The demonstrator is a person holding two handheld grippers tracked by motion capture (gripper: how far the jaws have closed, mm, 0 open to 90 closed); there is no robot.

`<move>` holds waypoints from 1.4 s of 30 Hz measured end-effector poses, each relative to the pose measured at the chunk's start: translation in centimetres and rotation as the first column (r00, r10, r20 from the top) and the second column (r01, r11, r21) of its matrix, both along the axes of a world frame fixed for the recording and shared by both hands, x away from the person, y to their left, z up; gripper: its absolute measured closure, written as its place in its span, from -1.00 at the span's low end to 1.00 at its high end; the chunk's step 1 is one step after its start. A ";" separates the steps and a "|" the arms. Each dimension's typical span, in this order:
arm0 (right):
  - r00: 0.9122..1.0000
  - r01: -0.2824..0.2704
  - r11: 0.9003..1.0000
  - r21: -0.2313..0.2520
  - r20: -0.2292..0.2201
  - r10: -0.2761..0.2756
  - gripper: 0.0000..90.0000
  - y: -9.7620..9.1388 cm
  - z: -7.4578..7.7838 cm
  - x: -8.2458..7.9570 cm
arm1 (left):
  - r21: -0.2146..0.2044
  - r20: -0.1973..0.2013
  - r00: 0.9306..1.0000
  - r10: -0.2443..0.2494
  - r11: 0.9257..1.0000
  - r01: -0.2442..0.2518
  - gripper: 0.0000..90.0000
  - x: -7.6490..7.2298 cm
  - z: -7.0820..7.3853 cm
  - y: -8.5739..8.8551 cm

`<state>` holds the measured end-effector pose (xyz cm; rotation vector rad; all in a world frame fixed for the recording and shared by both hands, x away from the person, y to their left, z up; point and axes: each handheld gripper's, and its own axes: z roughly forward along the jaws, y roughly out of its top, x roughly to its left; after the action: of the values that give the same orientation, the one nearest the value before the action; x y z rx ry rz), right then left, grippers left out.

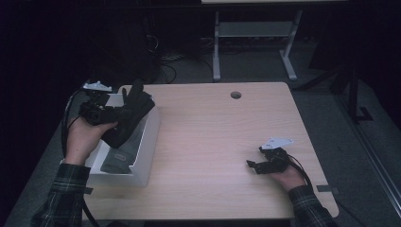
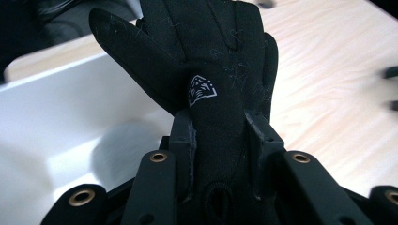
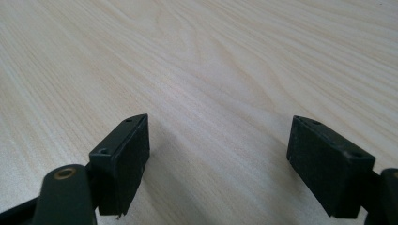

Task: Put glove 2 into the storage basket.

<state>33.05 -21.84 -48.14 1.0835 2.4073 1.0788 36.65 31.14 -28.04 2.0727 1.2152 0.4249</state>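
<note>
A black glove [image 1: 130, 116] hangs over the white bin [image 1: 147, 142] at the table's left. My left gripper [image 1: 105, 115] is shut on its cuff; in the left gripper view the glove [image 2: 206, 61] stands up between the jaws, a small white logo [image 2: 202, 90] on its back, and my left gripper [image 2: 219, 129] pinches it from both sides. Another dark item [image 1: 116, 158] lies inside the bin. My right gripper [image 1: 252, 165] rests low over the table at the right, open. In the right gripper view my right gripper [image 3: 216, 159] has bare wood between its pads.
The light wooden table [image 1: 213, 137] has a round cable hole [image 1: 236, 95] near its far edge. A grey metal table frame [image 1: 255, 42] stands on the floor behind. The bin's white wall [image 2: 70, 108] is right below the held glove.
</note>
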 end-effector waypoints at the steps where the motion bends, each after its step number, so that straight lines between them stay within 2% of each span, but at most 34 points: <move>1: 1.000 0.000 1.000 0.000 0.000 0.000 -0.53 0.0 0.0 0.0 | 0.000 0.000 1.000 0.000 1.000 0.000 0.50 0.0 0.0 0.0; 4: 1.000 0.001 1.000 0.000 0.000 -0.001 -0.53 0.0 0.0 0.0 | 0.011 -0.027 0.999 0.041 0.999 -0.040 0.50 0.1 -1.5 1.3; 6: 1.000 0.001 1.000 0.000 -0.001 -0.001 -0.53 0.0 0.0 0.0 | 0.038 -0.040 0.997 0.070 0.997 -0.068 0.50 0.2 -2.7 2.0; 10: 1.000 0.002 1.000 0.000 -0.001 -0.002 -0.53 0.0 0.0 0.0 | 0.036 -0.064 0.992 0.105 0.994 -0.103 0.49 0.4 -4.5 2.9; 14: 1.000 0.002 1.000 0.000 -0.001 -0.002 -0.53 0.0 0.0 0.0 | 0.038 -0.096 0.987 0.132 0.991 -0.129 0.49 0.7 -6.2 3.1; 16: 1.000 0.001 1.000 -0.002 -0.003 -0.001 -0.53 0.0 0.0 0.0 | 0.063 -0.105 0.984 0.147 0.988 -0.141 0.48 0.8 -6.9 3.1; 19: 1.000 0.001 1.000 -0.001 -0.002 -0.001 -0.53 0.0 0.0 0.0 | 0.068 -0.119 0.980 0.163 0.986 -0.155 0.45 1.0 -8.2 3.0; 22: 1.000 0.001 1.000 -0.003 -0.002 -0.001 -0.53 0.0 0.0 0.0 | 0.081 -0.129 0.978 0.162 0.985 -0.152 0.29 1.1 -9.1 2.8; 25: 1.000 0.001 1.000 -0.003 -0.002 -0.001 -0.53 0.0 0.0 0.0 | 0.097 -0.117 0.974 0.195 0.978 -0.184 0.04 1.3 -9.4 2.8; 28: 1.000 0.002 1.000 -0.003 -0.002 -0.002 -0.53 0.0 0.0 0.0 | 0.097 -0.121 0.970 0.211 0.975 -0.200 -0.18 1.4 -9.5 2.8; 32: 1.000 0.002 1.000 -0.003 -0.002 -0.002 -0.53 0.0 0.0 0.0 | 0.102 -0.123 0.975 0.186 0.979 -0.174 -0.35 1.4 -9.3 2.7; 35: 1.000 0.002 1.000 -0.004 -0.003 -0.002 -0.54 0.0 0.0 0.0 | 0.107 -0.111 0.977 0.180 0.980 -0.169 -0.42 1.5 -9.1 2.6; 38: 1.000 0.002 1.000 -0.003 -0.002 -0.002 -0.53 0.0 0.0 0.0 | 0.095 -0.091 0.981 0.173 0.982 -0.164 -0.43 1.5 -8.5 2.7; 42: 1.000 0.002 1.000 -0.003 -0.003 -0.002 -0.54 0.0 0.0 0.0 | 0.105 -0.080 0.984 0.159 0.983 -0.151 -0.45 1.7 -7.9 2.6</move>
<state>33.05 -21.80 -48.12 1.0866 2.4089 1.0731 38.36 33.71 -35.92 2.1069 1.4411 0.4781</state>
